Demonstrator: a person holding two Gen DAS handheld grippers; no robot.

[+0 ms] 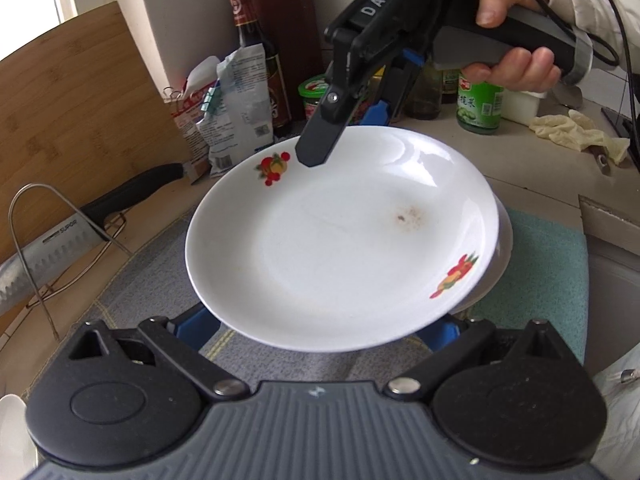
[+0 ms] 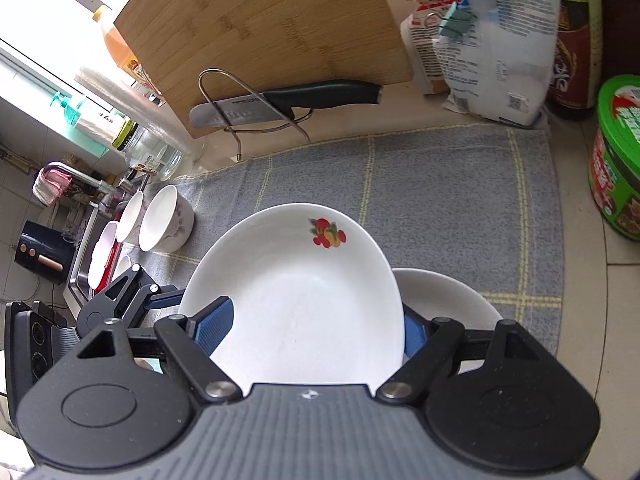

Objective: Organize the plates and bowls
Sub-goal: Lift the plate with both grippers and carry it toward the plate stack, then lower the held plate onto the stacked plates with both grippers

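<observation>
Grey mat (image 2: 440,184) lies open beyond the plate (image 2: 300,300), rims clamped by both tongs (image 2: 308,328).

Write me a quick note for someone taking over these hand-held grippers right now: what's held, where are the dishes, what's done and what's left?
Right hand-held gripper: shut on the rim of the fruit-patterned plate, which is lifted and tilted.
Left hand-held gripper: at the plate's opposite rim; its grip is hidden.
Directly below: another white dish on the grey mat.
Two bowls stand at the mat's edge beside the sink.
Done: plate picked up.
Left: probably set it onto the dish below, then sort the bowls.
</observation>
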